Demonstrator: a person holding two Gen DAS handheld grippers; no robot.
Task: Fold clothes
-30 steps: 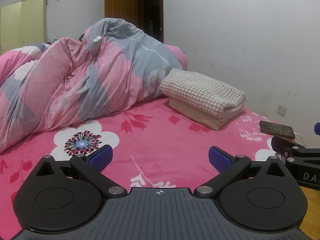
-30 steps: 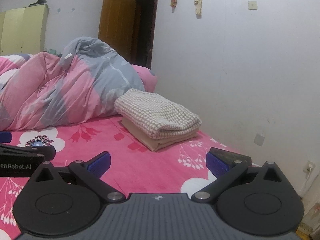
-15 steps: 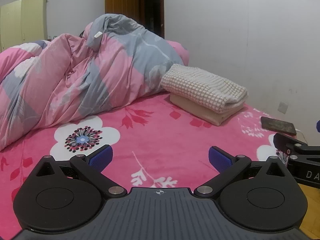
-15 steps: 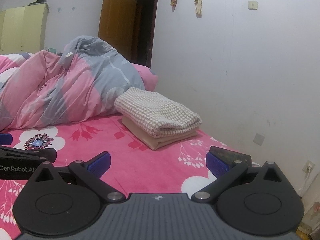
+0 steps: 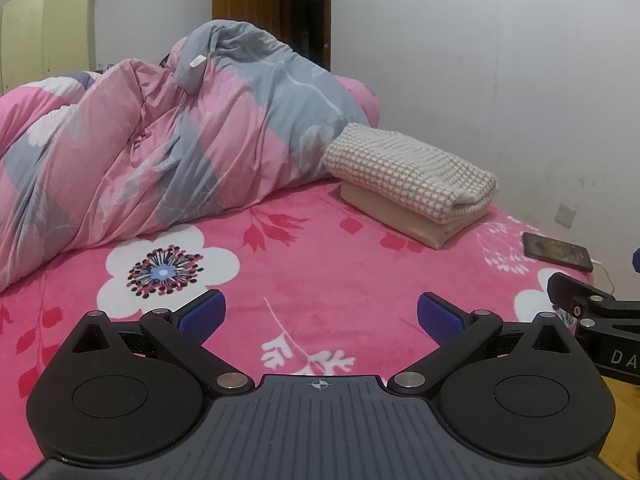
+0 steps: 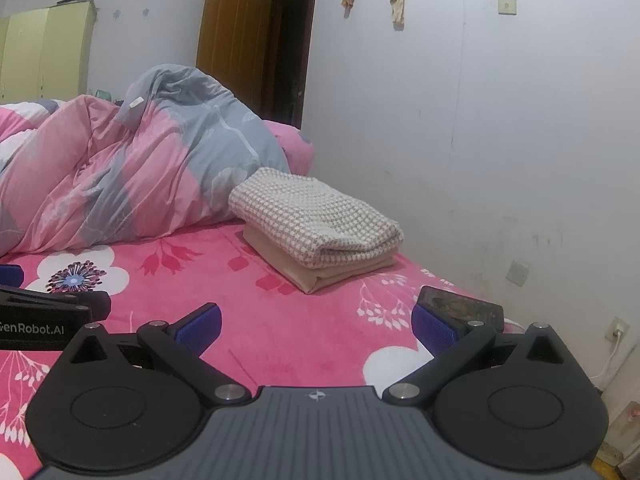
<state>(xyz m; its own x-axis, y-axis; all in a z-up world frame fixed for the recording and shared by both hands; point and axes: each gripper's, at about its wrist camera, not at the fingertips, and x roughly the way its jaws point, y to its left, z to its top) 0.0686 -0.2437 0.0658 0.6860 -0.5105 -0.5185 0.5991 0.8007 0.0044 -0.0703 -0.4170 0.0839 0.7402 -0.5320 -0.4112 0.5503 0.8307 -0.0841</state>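
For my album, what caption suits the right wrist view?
Open right gripper hovers above a pink floral bed, facing two folded clothes stacked beside a rumpled duvet.

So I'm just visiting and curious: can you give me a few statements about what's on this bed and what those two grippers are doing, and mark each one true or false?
1. The checked cloth lies folded on top of a beige folded cloth. True.
2. The left gripper is clamped on a garment. False: it is open and holds nothing.
3. A dark phone lies on the pink sheet near the wall. True.
4. The right gripper is open and empty. True.
5. The quilt is neatly folded flat. False: it is bunched in a crumpled heap.
6. The folded pile sits on the floor. False: it rests on the bed's pink sheet.
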